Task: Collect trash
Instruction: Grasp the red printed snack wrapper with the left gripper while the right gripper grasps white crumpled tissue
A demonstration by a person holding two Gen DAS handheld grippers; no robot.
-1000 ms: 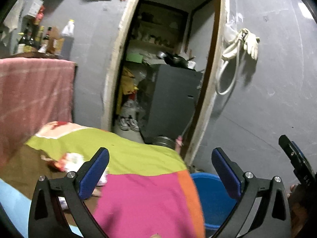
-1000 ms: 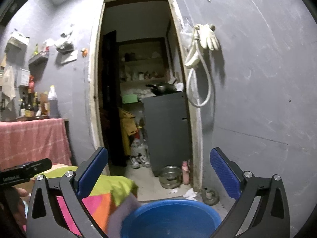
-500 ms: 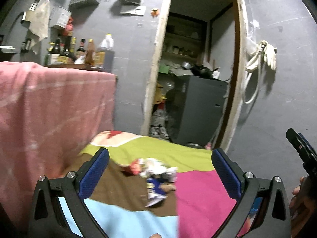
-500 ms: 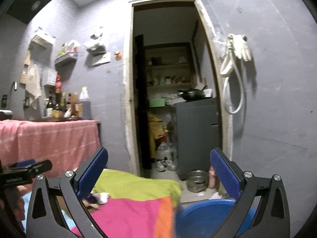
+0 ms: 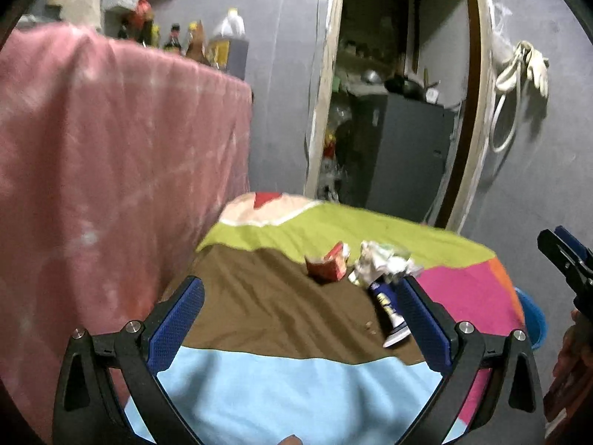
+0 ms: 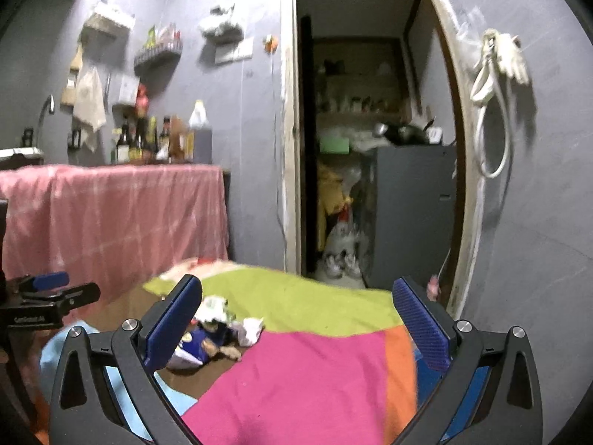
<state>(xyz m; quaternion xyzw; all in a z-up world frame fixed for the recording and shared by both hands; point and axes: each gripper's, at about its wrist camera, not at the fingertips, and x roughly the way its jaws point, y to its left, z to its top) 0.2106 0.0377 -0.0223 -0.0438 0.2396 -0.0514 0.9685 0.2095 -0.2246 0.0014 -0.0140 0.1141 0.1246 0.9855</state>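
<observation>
A small heap of trash lies on the patchwork cloth [image 5: 281, 382]: a red carton [image 5: 328, 265], crumpled white paper [image 5: 383, 263] and a blue and white wrapper [image 5: 389, 306]. My left gripper [image 5: 296, 322] is open and empty, above the brown patch, with the heap just ahead near its right finger. My right gripper [image 6: 296, 319] is open and empty over the pink patch [image 6: 307, 378]; the heap [image 6: 218, 330] lies beside its left finger. The blue tub [image 5: 532, 324] peeks past the cloth's right edge.
A pink-draped counter [image 5: 111, 170] with bottles [image 6: 163, 141] stands close on the left. An open doorway [image 6: 367, 148] with a dark cabinet [image 6: 415, 215] is behind the table. Gloves and a hose [image 6: 498, 85] hang on the right wall.
Both grippers have swung left, away from the blue tub and toward the trash heap. The heap now sits closer and more central in the left wrist view. Both stay open.
</observation>
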